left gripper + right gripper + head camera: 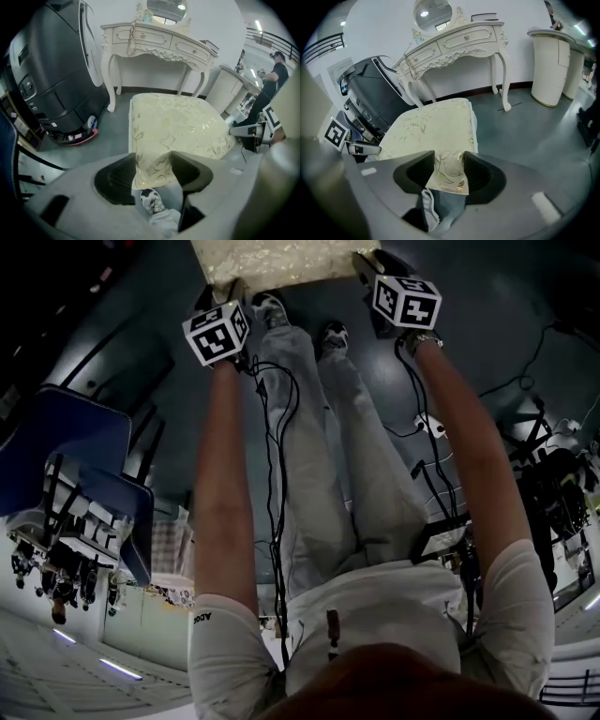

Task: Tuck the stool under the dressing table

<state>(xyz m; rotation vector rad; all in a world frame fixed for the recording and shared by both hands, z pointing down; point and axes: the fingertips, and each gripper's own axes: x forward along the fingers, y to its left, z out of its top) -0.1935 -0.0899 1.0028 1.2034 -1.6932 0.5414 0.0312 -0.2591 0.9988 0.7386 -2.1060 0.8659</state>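
no brand name reads clearly: the cubes on both tools carry only black-and-white square markers, the small stickers on the bulky dark grey floor machine [51,79] are blurred, and the white letters on the person's white sleeve [211,634] are too small to make out. the rectangular stool [178,122], its cream upholstered top printed with pale gold leaves, stands on the grey floor [525,136] in front of the ivory carved dressing table [159,42] — not under it. a strip of bare floor lies between the stool's far edge and the table's curved front legs, and the gap between those legs is open. the machine sits just beside the table's left leg as seen from the stool; a white round cabinet [551,70] stands apart on the other side, with wide floor between. the left gripper [152,171] is clamped on the stool's near left corner, fabric pressed by both pads; the right gripper [449,173] grips the near right corner likewise. the person's pale trouser legs [328,456] reach to the stool's near edge.
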